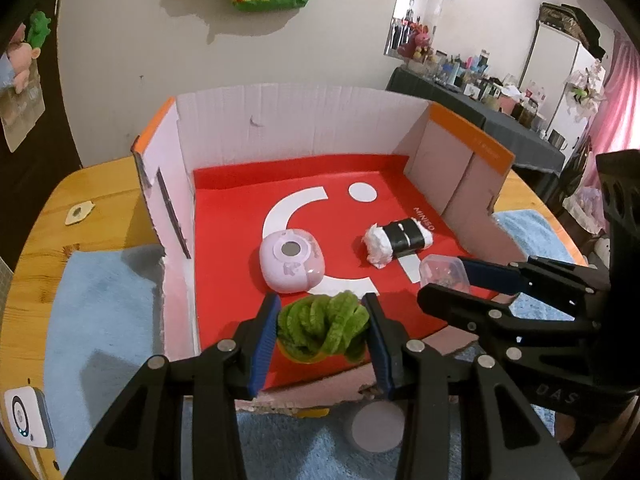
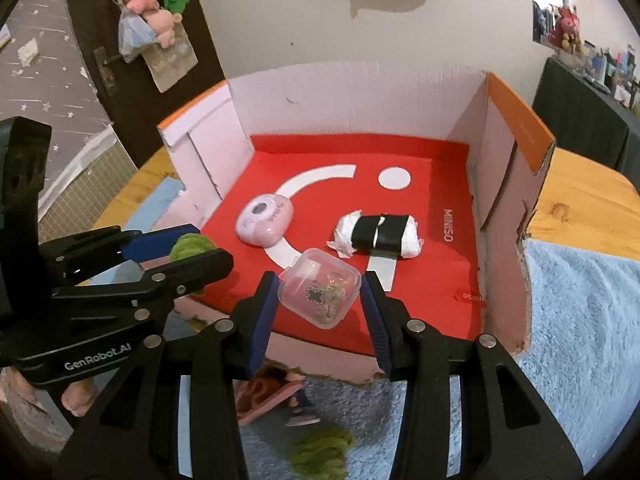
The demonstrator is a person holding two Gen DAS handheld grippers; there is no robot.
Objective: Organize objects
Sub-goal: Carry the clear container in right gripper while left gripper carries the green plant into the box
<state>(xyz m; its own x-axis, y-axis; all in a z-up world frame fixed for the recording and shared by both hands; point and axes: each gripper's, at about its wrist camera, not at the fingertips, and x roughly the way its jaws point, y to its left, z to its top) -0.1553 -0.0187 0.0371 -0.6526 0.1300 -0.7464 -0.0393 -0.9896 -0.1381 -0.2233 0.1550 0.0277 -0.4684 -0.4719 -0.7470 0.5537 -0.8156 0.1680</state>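
Note:
My left gripper (image 1: 322, 322) is shut on a fuzzy green plush plant in a small yellow pot (image 1: 322, 326), held over the front edge of the open cardboard box (image 1: 304, 120) with a red floor. My right gripper (image 2: 320, 300) is shut on a small clear plastic case (image 2: 320, 286) with dark trinkets inside, also over the box's front edge. On the red floor lie a pink rounded case (image 1: 290, 260) and a white bundle wrapped in black tape (image 1: 396, 242). Each gripper shows in the other's view: the right gripper (image 1: 456, 280) and the left gripper (image 2: 192, 252).
The box stands on a wooden table (image 1: 52, 216) over a light blue fluffy towel (image 1: 100, 300). A white device (image 1: 26, 422) lies at the table's left edge, a grey disc (image 1: 378, 426) on the towel in front. Another green plush piece (image 2: 320, 454) lies on the towel.

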